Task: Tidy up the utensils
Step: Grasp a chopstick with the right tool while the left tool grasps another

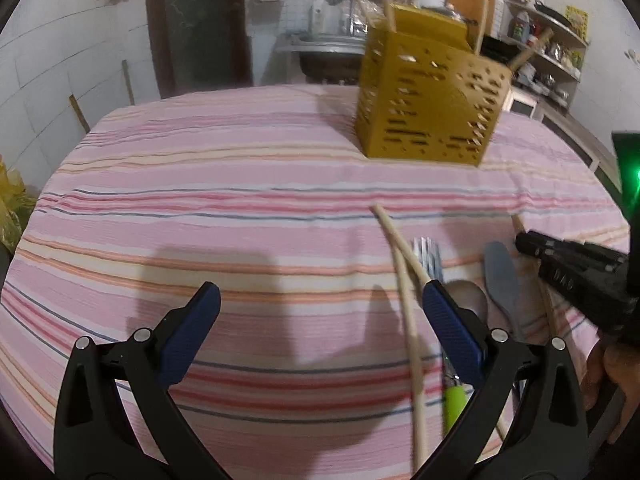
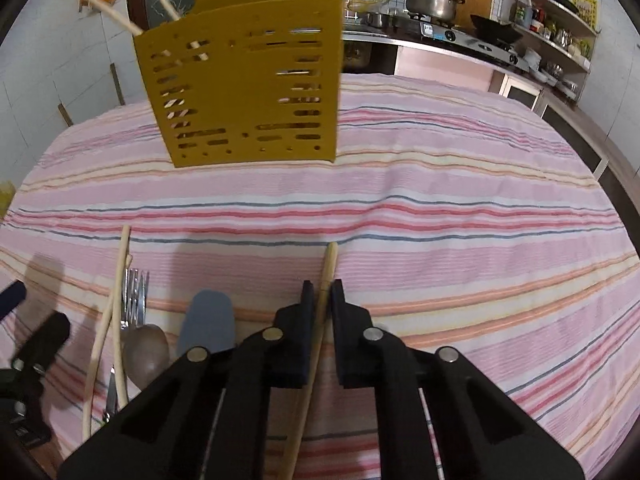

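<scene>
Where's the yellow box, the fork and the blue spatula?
Box [image 2: 244,92]: right wrist view, its front wall.
Fork [image 2: 136,292]: right wrist view, its tines.
Spatula [image 2: 208,324]: right wrist view, its flat blade.

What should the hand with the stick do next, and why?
Probably lift it toward the yellow holder. The right gripper is already shut on a wooden stick, and similar sticks stand in that holder across the striped cloth.

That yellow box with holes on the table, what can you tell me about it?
The yellow holder is a boxy, mustard-coloured caddy, plastic by its look, its walls pierced with rows of slots and small holes. It stands upright on the striped tablecloth. Several wooden sticks lean out of its open top. Neither gripper touches it.
</scene>
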Demonstrator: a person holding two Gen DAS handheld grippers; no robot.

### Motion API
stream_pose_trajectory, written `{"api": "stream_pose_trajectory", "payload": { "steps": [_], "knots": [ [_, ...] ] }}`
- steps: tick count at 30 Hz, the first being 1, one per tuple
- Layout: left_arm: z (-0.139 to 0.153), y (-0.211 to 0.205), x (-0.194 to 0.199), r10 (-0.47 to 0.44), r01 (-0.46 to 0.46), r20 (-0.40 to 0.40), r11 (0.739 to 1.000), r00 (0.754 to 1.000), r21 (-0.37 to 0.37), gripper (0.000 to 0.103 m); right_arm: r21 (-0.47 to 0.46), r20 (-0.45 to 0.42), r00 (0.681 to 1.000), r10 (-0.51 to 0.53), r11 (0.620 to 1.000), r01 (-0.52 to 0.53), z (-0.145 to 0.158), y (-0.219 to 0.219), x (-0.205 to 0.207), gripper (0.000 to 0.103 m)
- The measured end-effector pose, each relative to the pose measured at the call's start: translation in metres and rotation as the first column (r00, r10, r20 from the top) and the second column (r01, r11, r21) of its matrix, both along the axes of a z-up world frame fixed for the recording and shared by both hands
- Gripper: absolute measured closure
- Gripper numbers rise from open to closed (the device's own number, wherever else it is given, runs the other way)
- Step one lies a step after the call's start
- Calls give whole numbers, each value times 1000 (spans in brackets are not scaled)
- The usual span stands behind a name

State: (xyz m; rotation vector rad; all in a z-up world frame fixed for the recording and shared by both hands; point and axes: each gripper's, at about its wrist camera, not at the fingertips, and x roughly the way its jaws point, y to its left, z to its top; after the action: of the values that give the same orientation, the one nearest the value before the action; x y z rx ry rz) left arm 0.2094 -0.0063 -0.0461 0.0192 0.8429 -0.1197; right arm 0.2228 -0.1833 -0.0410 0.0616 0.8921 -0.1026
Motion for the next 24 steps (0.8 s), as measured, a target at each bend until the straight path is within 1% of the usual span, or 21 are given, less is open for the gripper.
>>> {"api": "stream_pose_trajectory", "payload": {
  "steps": [4,6,10,11,14,16,17,19,20,22,24],
  "knots": [
    [-11,-15,3,-23,26,-52,998,998,54,6,27,9,1000,3,1000,-3,-2,-12,-4,94],
    [-14,-16,5,-12,16,-58,997,998,73,6,28,16,1000,6,1000,-7,-2,-12,-6,94],
    [-18,-13,11,13,-8,-85,999,996,54,13,32,26,1000,9,999,-10,-3,-13,-7,94],
    [-19,-14,12,19,-14,-85,998,996,61,15,34,27,1000,10,999,-11,-3,-15,-7,94],
    [-18,-23,16,18,-11,-83,996,996,87,26,41,33,999,9,999,-10,-4,-18,-7,94],
    [-18,-31,20,16,-9,-89,996,996,86,36,42,35,999,8,999,-10,-5,-19,-6,94],
    [-17,-35,23,20,-12,-88,996,996,88,38,43,36,999,8,999,-10,-5,-19,-6,94],
    [-17,-40,27,15,-8,-82,996,996,94,51,43,39,999,8,999,-10,-6,-20,-5,94],
    [-17,-42,29,11,-3,-81,996,997,94,55,41,40,999,8,999,-10,-6,-20,-5,94],
    [-15,-46,31,-1,9,-82,995,997,96,69,31,40,999,9,999,-11,-6,-18,-5,94],
    [-16,-50,34,-20,28,-82,994,996,105,77,24,39,999,10,1000,-11,-6,-17,-6,94]
  ]
}}
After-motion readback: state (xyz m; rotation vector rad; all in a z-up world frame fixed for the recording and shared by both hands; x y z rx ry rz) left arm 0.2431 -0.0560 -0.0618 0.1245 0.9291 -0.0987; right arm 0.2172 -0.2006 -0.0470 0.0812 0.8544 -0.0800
